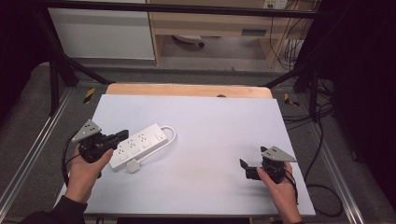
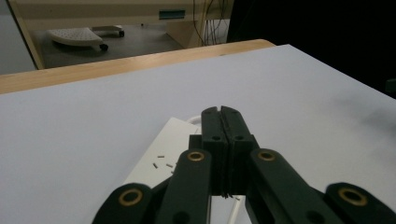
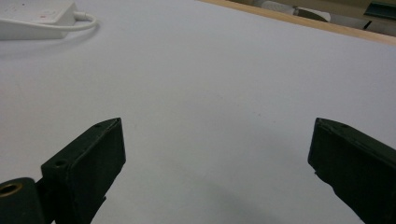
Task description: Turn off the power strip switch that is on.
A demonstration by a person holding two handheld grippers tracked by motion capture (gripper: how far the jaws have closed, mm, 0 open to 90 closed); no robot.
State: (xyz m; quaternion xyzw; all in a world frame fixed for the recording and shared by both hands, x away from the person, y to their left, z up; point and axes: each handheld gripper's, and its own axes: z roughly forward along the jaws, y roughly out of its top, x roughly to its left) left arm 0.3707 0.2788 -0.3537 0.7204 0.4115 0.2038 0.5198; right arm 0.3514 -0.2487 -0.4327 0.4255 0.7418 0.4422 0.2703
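A white power strip (image 1: 139, 145) is seen lying flat on the pale grey table (image 1: 210, 140), at about nine o'clock from the table's middle. It is long and narrow, set slantwise, its far end pointing toward one o'clock. Several sockets are lined up along its top face. A white cord (image 1: 171, 135) loops out of the far end and is led back along the strip's near side to a white plug (image 1: 133, 166) resting just beside the strip's near end, at five o'clock from it.

The left gripper (image 1: 122, 136) is held in the left hand (image 1: 85, 169) at the strip's near end, level and aimed toward two o'clock along the strip. In the left gripper view its jaws are pressed together with nothing pinched between them, hanging just above the strip (image 2: 161, 158).

The right gripper (image 1: 243, 164) is held in the right hand (image 1: 279, 184) at four o'clock on the table, well apart from the strip, aimed toward nine o'clock. Its jaws are spread wide over bare table.
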